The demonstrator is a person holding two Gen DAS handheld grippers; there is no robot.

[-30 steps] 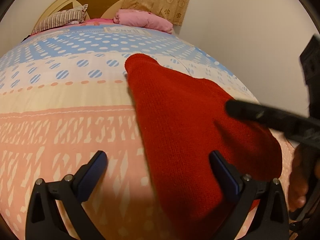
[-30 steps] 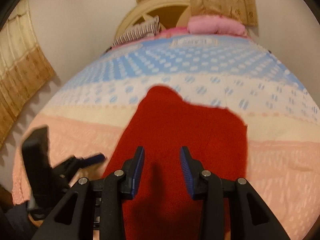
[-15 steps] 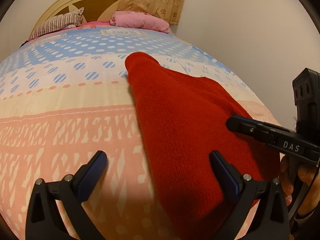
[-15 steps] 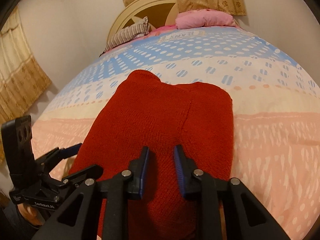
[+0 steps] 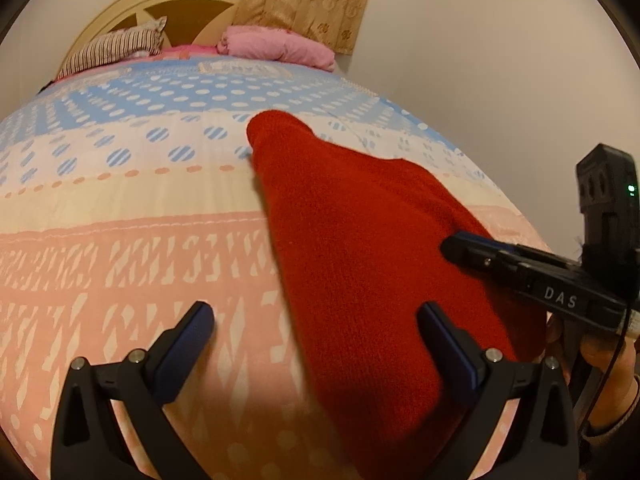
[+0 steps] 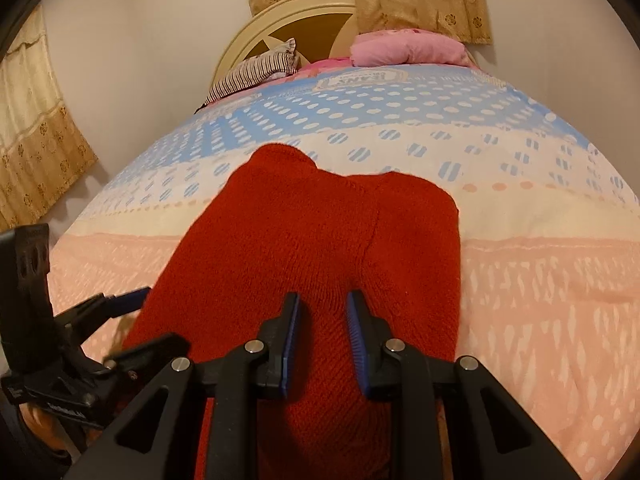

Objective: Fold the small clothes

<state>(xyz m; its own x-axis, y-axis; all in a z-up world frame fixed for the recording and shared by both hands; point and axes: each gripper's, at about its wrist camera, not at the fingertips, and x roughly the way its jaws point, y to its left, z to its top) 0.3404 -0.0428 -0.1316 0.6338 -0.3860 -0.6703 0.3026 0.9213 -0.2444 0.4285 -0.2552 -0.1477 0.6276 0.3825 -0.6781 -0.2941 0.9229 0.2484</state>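
A red knit garment [image 5: 360,240] lies flat on the patterned bedspread [image 5: 120,220], its near end at the bed's front edge. My left gripper [image 5: 316,312] stands wide open over the garment's left edge: its left finger is above the bedspread and its right finger above the knit, with nothing pinched. In the right wrist view the red garment [image 6: 304,232] fills the middle. My right gripper [image 6: 324,308] has its jaws drawn narrow on a raised fold of the knit near the front. The right gripper [image 5: 452,246] also shows from the side at the garment's right edge. The left gripper [image 6: 152,320] shows at the garment's left.
A striped pillow [image 6: 260,68] and a pink pillow [image 6: 404,48] lie at the far end by the cream headboard [image 6: 296,12]. Beige curtains [image 6: 36,136] hang on the left wall. A hand [image 5: 608,356] holds the right gripper's handle past the bed's right edge.
My right gripper came down and forward onto the garment, and its jaws narrowed around a fold of knit. The left gripper has stayed put and open.
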